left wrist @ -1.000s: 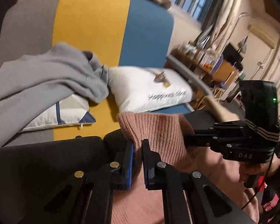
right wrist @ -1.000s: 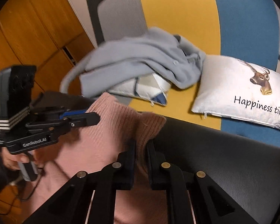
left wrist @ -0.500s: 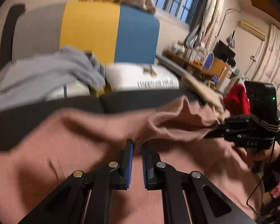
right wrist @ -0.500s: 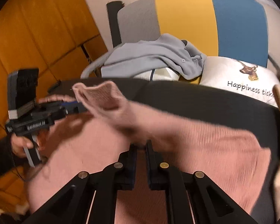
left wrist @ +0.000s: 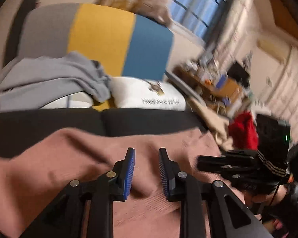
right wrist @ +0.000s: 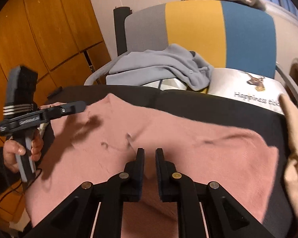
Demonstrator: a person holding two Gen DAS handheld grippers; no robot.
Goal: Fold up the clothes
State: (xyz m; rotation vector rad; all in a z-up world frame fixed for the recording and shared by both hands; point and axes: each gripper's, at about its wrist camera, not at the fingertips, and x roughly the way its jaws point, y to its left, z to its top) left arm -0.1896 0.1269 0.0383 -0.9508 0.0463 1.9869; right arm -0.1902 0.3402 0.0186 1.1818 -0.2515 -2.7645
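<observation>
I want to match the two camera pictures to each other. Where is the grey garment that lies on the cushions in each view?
Left wrist view: the grey garment lies at the upper left, above the dark surface and left of the white cushion.
Right wrist view: it lies at the upper middle, again left of the white cushion.
Shared landmark: the white cushion with the deer print.

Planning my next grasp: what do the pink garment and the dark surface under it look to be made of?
The pink garment looks like a soft knit, probably wool or acrylic: fine ribbed rows show near the right gripper, with a matte, slightly fuzzy face. The dark surface looks like smooth matte black upholstery, possibly leatherette; a seam shows, but motion blur leaves it uncertain.
</observation>
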